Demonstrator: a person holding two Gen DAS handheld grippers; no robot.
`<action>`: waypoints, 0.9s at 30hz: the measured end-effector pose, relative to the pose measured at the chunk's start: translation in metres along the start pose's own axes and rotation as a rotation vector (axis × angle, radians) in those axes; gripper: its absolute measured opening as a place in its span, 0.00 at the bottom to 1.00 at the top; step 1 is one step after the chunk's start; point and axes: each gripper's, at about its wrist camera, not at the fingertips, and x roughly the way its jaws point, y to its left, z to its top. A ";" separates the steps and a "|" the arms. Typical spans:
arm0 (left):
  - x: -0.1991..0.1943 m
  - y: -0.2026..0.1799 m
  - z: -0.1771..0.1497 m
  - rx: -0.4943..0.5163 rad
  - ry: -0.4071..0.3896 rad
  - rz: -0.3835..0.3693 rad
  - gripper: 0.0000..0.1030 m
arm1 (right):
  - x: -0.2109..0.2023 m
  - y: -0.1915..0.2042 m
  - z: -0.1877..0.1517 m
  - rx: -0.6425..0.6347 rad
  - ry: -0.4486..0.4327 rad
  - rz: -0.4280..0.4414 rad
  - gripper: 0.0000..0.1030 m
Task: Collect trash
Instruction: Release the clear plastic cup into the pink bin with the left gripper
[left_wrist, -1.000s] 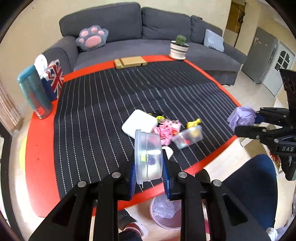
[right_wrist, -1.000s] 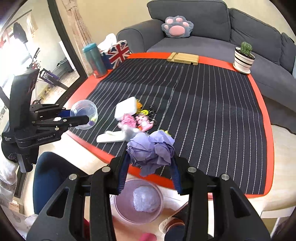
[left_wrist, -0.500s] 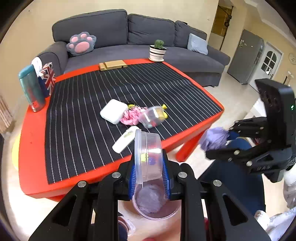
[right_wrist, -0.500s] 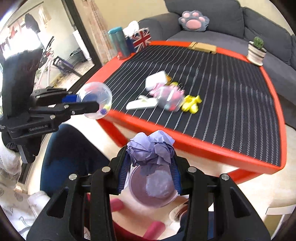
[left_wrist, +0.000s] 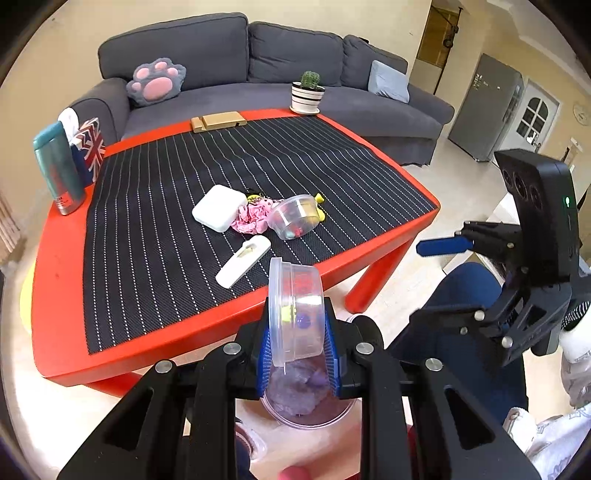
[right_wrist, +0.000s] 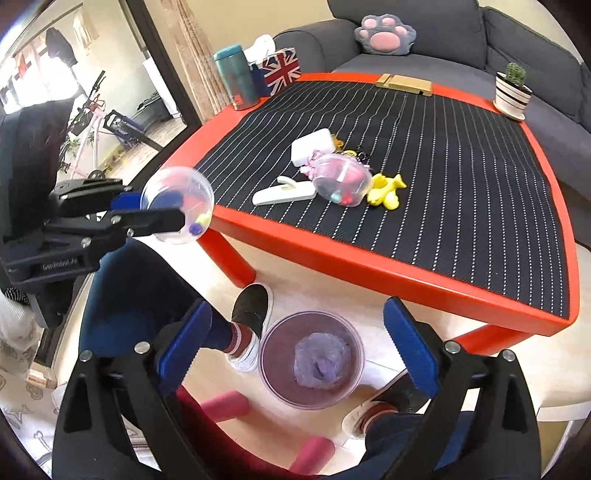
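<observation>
My left gripper (left_wrist: 297, 349) is shut on a clear plastic tub (left_wrist: 295, 314) with small coloured bits inside, held on edge above the purple trash bin (left_wrist: 325, 417) on the floor. The tub also shows in the right wrist view (right_wrist: 177, 205). My right gripper (right_wrist: 295, 350) is open and empty above the bin (right_wrist: 273, 354), where purple crumpled paper (right_wrist: 321, 365) lies. On the red table (right_wrist: 406, 273) lie a second clear tub (right_wrist: 341, 179), a white box (right_wrist: 312, 146), a white flat piece (right_wrist: 284, 194), pink wrappers (left_wrist: 251, 218) and a yellow toy (right_wrist: 386, 186).
A teal bottle (left_wrist: 57, 168), a Union Jack tissue box (left_wrist: 90, 147), a wooden stand (left_wrist: 218, 122) and a potted cactus (left_wrist: 308, 92) stand at the table's far edges. A grey sofa (left_wrist: 332, 103) is behind. The person's legs and shoes (right_wrist: 251, 321) flank the bin.
My right gripper has opened and the purple paper has dropped into the bin. Both grippers have drawn back from the table to above the bin. The left still holds the tub.
</observation>
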 end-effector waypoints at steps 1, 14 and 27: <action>0.001 0.000 0.000 0.002 0.003 -0.001 0.23 | -0.001 -0.001 0.000 0.005 -0.004 -0.004 0.90; 0.002 -0.026 -0.005 0.065 0.024 -0.071 0.28 | -0.025 -0.017 0.002 0.048 -0.063 -0.058 0.90; -0.002 -0.016 0.001 -0.002 -0.037 -0.052 0.90 | -0.026 -0.018 0.002 0.055 -0.065 -0.053 0.93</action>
